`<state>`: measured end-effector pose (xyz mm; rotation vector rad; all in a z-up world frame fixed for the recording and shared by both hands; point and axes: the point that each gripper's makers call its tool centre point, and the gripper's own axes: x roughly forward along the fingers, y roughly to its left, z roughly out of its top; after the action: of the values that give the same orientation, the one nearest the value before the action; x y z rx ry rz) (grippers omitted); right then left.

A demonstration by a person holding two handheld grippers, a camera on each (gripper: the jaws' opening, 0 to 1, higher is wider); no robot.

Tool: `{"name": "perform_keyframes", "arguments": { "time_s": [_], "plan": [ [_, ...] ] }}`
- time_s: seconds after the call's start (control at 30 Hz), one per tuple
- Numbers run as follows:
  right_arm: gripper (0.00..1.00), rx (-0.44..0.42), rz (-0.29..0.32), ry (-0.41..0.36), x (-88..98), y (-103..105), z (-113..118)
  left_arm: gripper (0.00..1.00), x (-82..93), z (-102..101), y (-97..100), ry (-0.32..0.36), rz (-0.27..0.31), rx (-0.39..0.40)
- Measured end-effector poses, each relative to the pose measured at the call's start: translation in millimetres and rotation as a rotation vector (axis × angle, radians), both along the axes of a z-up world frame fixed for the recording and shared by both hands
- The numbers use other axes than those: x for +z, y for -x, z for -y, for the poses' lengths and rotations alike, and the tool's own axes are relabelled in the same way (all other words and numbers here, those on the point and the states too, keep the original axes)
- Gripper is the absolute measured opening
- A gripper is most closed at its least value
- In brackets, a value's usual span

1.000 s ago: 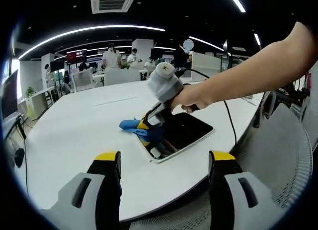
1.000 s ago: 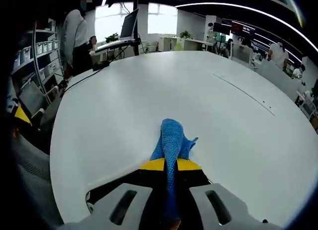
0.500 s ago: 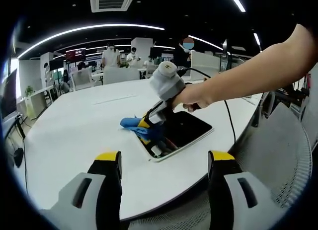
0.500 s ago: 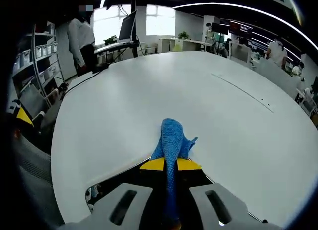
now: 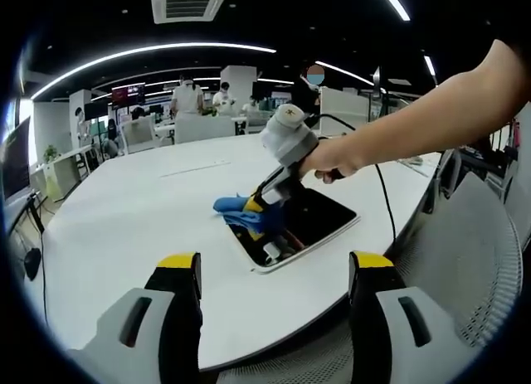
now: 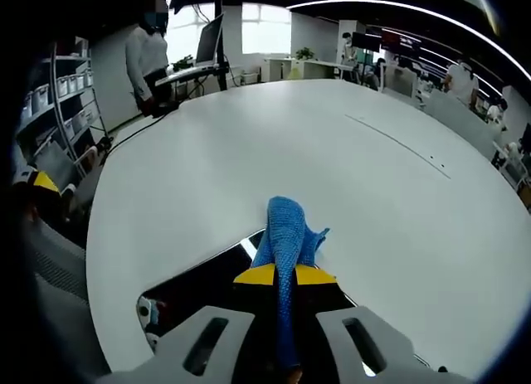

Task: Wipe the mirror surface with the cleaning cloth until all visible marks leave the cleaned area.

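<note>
Hovering with jaws parted and empty, left gripper (image 5: 270, 272) waits short of the white table (image 5: 124, 210), the mirror (image 5: 319, 218) ahead of its tips. Right gripper (image 6: 284, 275), beyond it, clamps the blue cleaning cloth (image 6: 286, 235), its free end trailing forward past the mirror's far edge. Step in hand, by appearance: mid-wipe; next stroke calls for dragging the cloth back across the dark glass.

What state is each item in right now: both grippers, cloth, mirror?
Left gripper: open, empty, held back from the table edge.
Right gripper: shut on the blue knitted cleaning cloth.
Blue knitted cleaning cloth: bunched, pressed at the mirror's edge.
Dark rectangular white-framed mirror: flat on the white table.
</note>
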<state>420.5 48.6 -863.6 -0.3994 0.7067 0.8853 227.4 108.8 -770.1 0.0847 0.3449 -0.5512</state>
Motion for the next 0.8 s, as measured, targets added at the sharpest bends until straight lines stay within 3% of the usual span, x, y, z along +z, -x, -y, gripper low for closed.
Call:
{"name": "perform_keyframes", "arguments": {
  "time_s": [0.8],
  "plan": [
    [0.00, -0.025, -0.021, -0.020, -1.1, 5.5, 3.6, 0.71, -1.9, 0.7, 1.4, -0.003, -0.011, -0.010]
  ]
}}
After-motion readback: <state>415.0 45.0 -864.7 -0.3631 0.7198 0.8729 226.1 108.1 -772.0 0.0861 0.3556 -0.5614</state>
